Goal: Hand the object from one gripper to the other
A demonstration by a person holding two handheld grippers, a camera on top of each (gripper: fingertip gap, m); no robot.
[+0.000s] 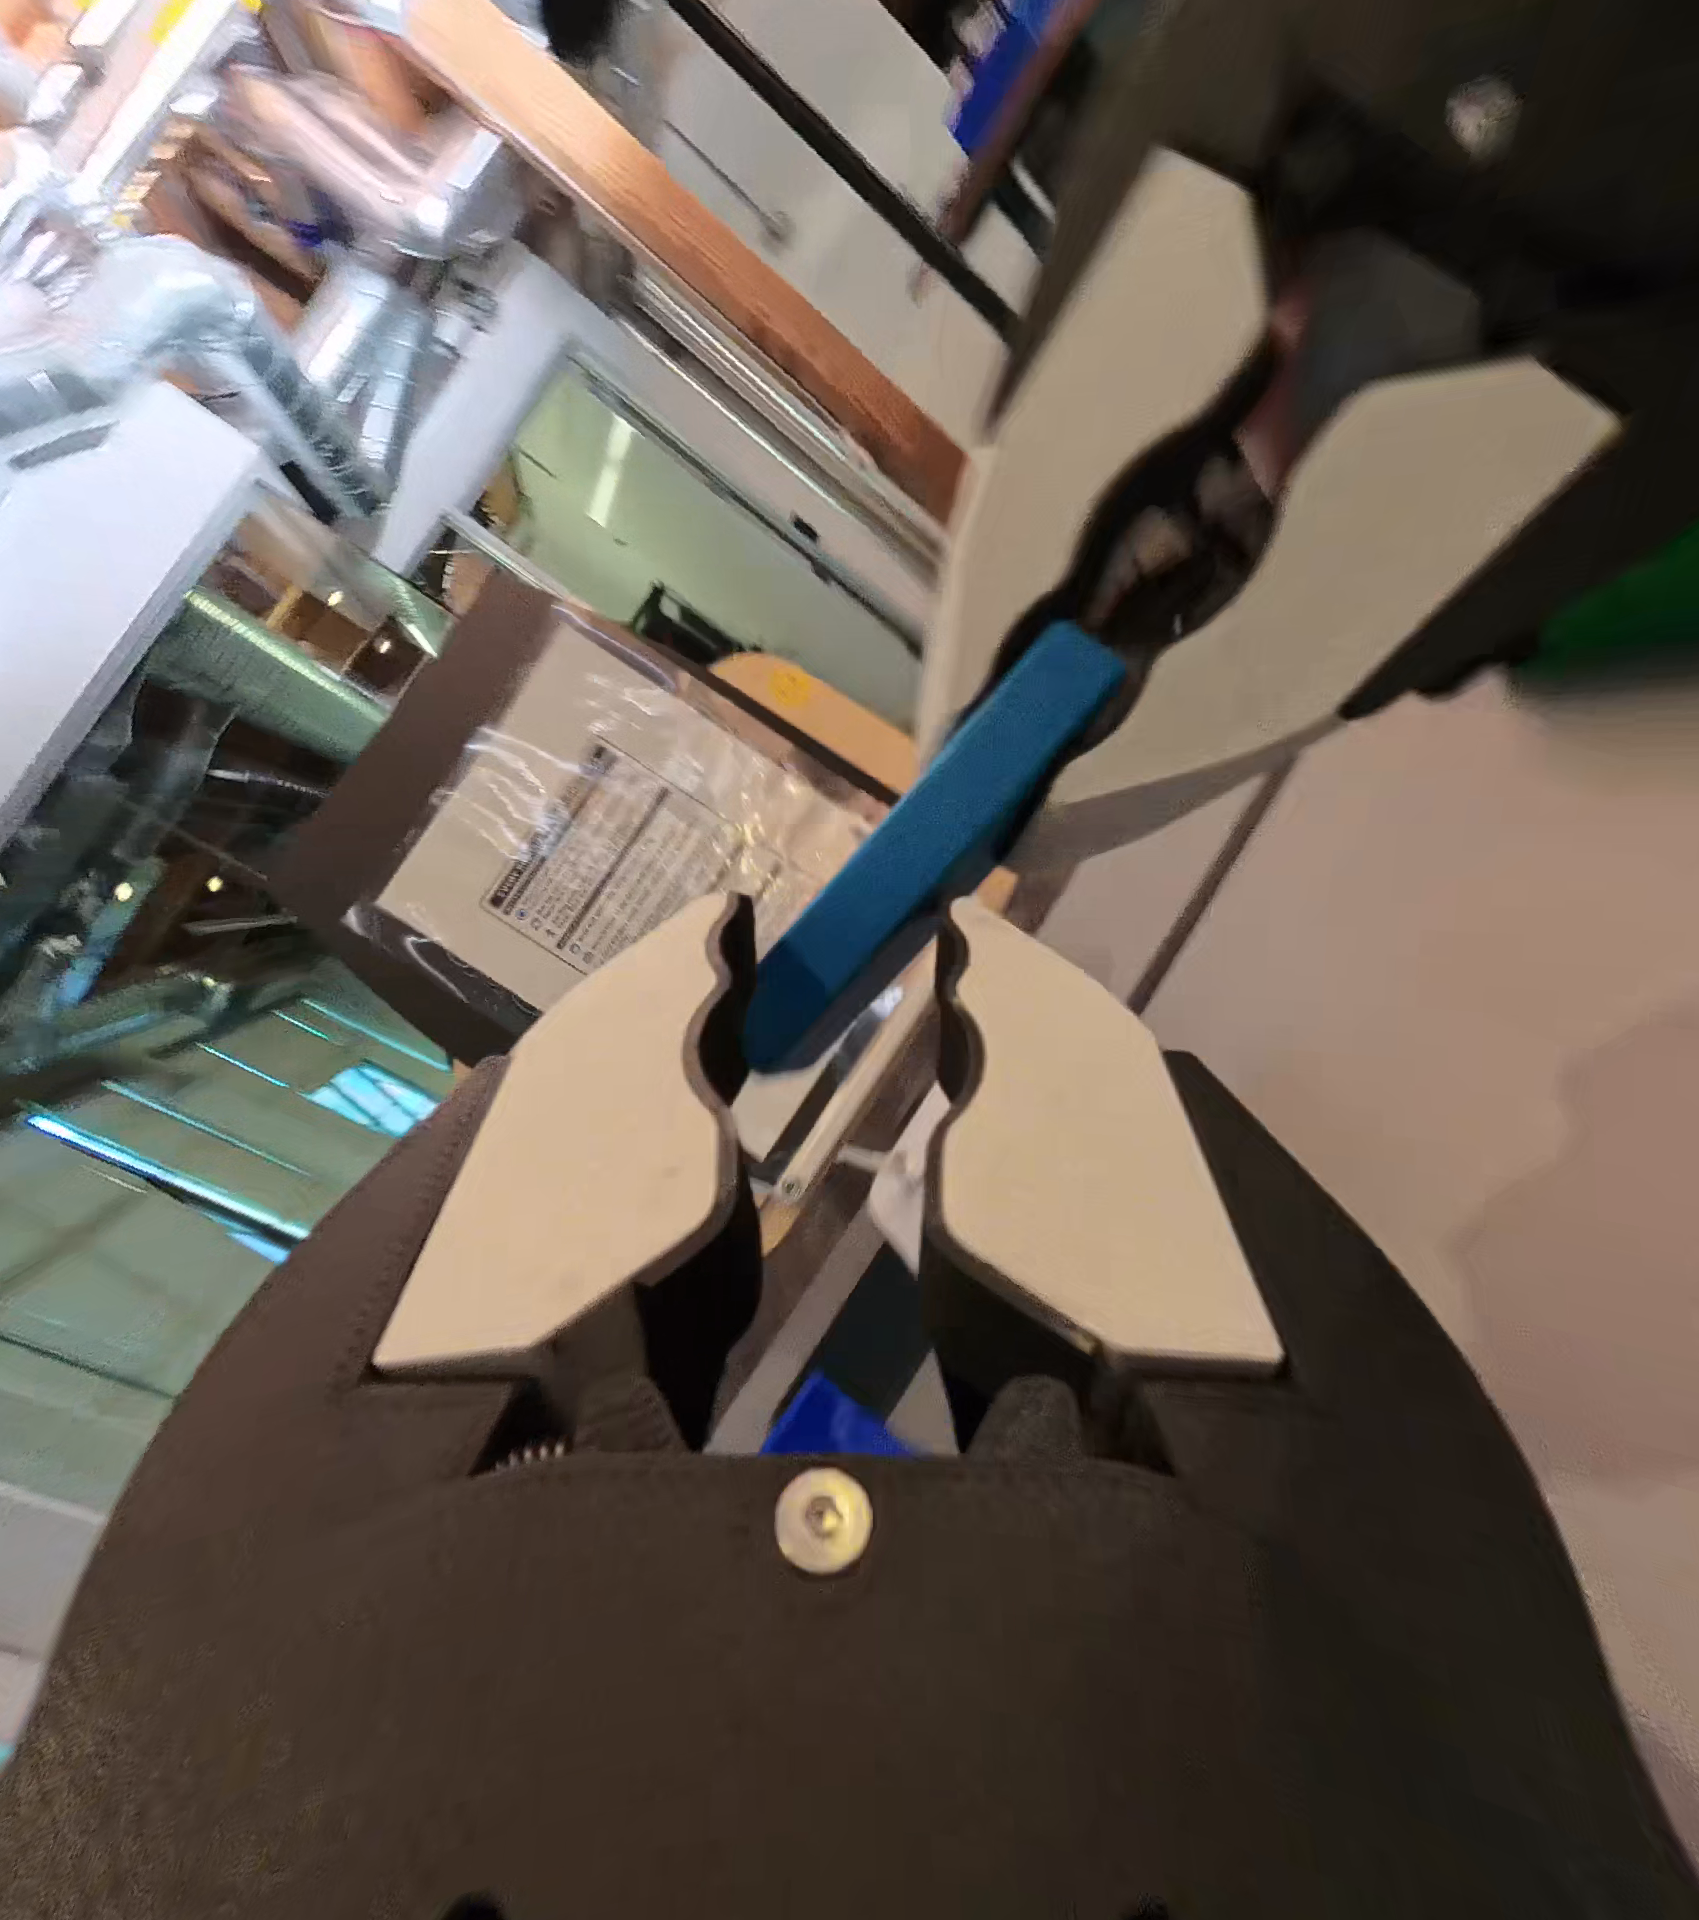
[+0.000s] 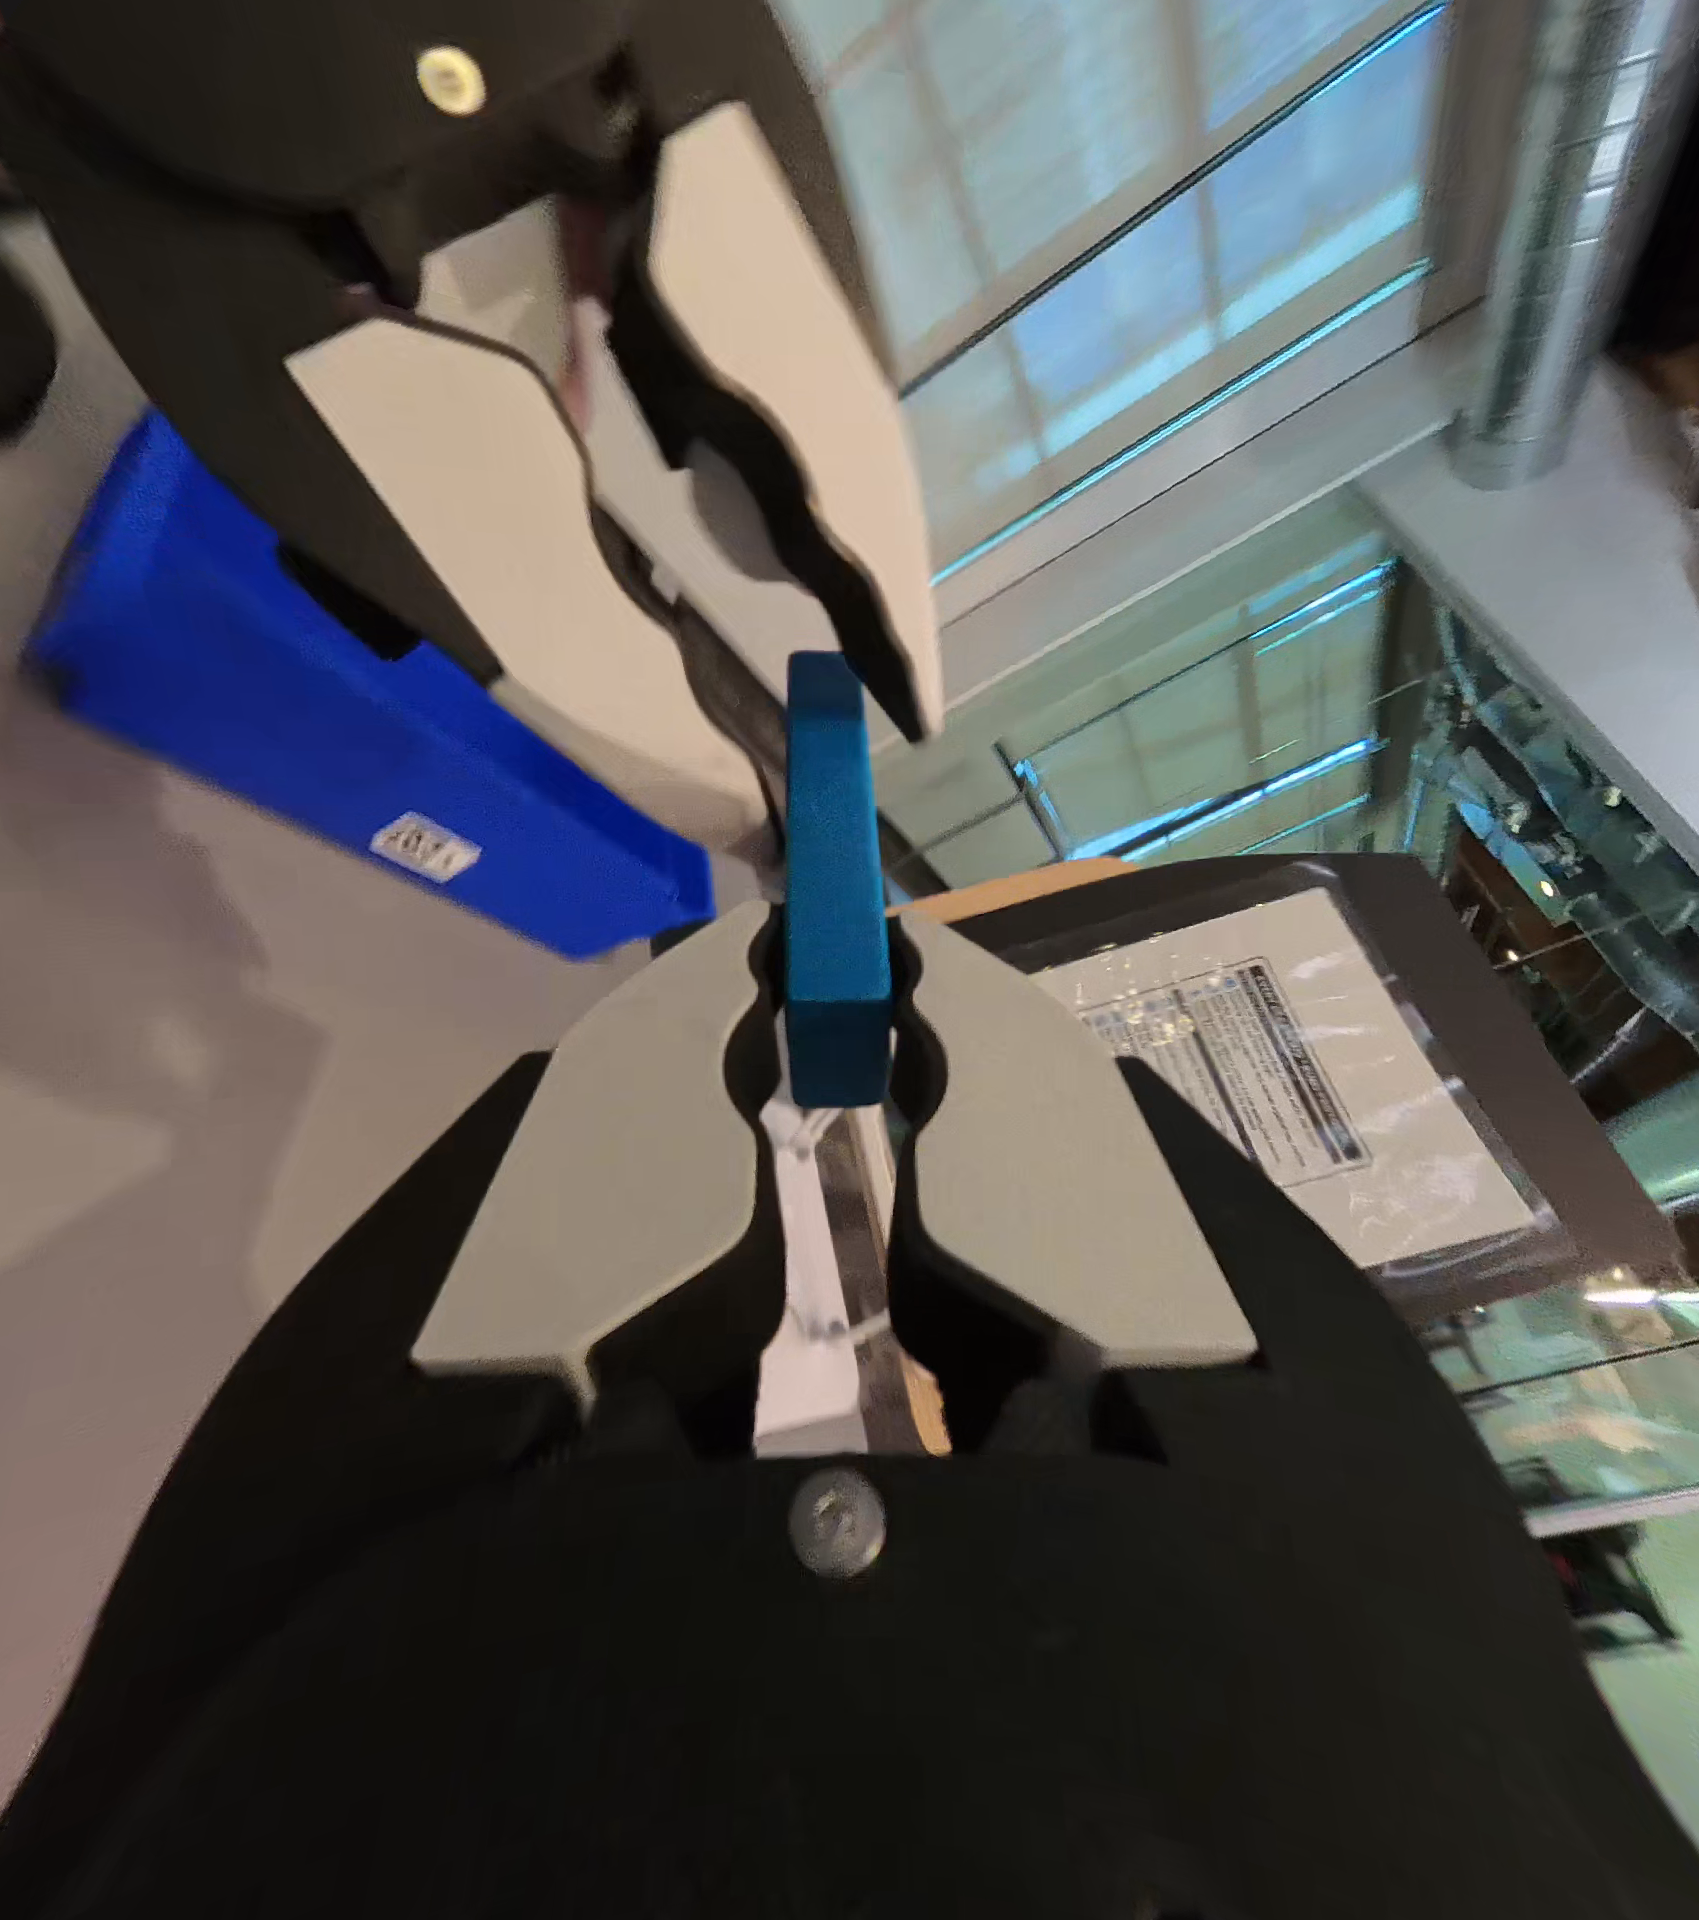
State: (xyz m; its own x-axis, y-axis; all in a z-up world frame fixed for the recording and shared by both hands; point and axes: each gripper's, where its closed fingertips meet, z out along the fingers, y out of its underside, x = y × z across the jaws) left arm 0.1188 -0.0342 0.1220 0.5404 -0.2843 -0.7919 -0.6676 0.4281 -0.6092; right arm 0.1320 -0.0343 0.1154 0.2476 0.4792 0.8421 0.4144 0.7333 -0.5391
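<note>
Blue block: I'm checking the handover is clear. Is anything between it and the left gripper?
Nothing visible. The right gripper grips one end of the blue block; its free end sits between the open jaws of the left gripper.

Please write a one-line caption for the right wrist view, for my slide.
The right gripper holds one end of a blue block, while the open left gripper surrounds its far end.

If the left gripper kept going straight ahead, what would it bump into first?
Most likely the blue block: its near end already sits between the open left gripper. Beyond it waits the right gripper, holding the far end.
</note>
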